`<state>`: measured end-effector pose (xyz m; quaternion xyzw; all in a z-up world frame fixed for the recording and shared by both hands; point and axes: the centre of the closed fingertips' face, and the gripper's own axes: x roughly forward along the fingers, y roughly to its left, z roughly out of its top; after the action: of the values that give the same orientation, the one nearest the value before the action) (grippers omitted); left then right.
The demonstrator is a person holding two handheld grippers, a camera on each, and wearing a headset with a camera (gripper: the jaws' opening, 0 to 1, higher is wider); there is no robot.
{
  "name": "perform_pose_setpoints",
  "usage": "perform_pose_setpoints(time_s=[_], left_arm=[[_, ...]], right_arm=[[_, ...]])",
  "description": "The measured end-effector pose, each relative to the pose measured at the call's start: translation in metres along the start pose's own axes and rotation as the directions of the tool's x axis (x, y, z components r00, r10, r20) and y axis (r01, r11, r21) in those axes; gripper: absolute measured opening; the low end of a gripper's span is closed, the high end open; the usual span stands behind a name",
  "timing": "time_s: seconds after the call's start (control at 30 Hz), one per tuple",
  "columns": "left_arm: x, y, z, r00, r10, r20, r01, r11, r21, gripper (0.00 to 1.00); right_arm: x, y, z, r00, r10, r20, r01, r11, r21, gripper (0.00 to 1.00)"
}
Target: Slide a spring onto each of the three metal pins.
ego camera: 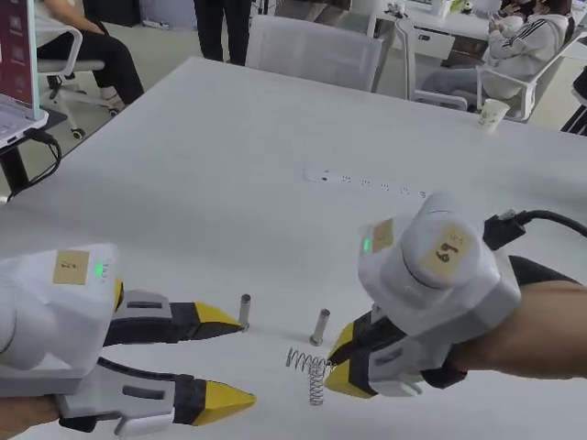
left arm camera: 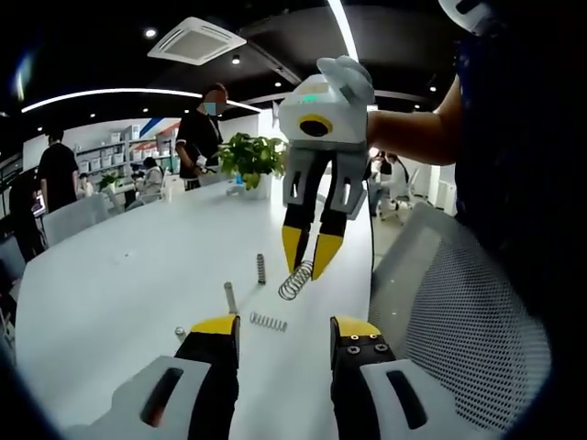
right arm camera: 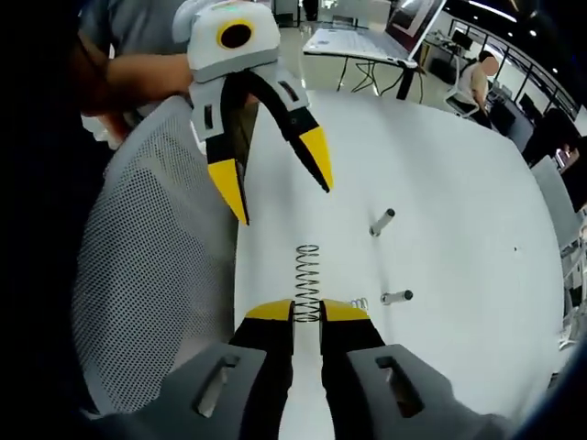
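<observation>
Right gripper point(right arm camera: 307, 313) has its jaws pinched nearly closed on one end of a thin coiled steel wire spring point(right arm camera: 307, 270), held over the white table point(ego camera: 275, 165) near the closest short grey metal pin point(ego camera: 320, 326). The grip's only on the end coils, so I reckon the spring could flex or pop out if it snags the pin's top, maybe tipping the pin. Left gripper point(ego camera: 225, 357) is wide open and empty, so nothing's steadying that pin.

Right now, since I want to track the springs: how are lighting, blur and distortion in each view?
Head view: even light, faint shadows on the table, little blur. Left gripper view: strong fisheye bend, dark ceiling, glaring light strip. Right gripper view: the held spring is sharp, the table edge curves.
</observation>
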<state>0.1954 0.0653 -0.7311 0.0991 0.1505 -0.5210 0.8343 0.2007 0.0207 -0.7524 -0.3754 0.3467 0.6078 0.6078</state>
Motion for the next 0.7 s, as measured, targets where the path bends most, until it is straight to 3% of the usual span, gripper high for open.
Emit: perform_pose_setpoints(time_s=[0.4, 0.7], left_arm=[[0.010, -0.014, 0.012, 0.9973, -0.069, 0.026, 0.069, 0.997, 0.026, 0.23], [0.012, -0.018, 0.015, 0.9946, -0.098, 0.034, 0.097, 0.995, 0.035, 0.11]], right_arm=[[-0.002, 0.015, 0.016, 0.9982, 0.057, -0.021, -0.059, 0.990, -0.127, 0.08], [-0.003, 0.014, 0.021, 0.9981, 0.058, -0.019, -0.060, 0.986, -0.153, 0.08]])
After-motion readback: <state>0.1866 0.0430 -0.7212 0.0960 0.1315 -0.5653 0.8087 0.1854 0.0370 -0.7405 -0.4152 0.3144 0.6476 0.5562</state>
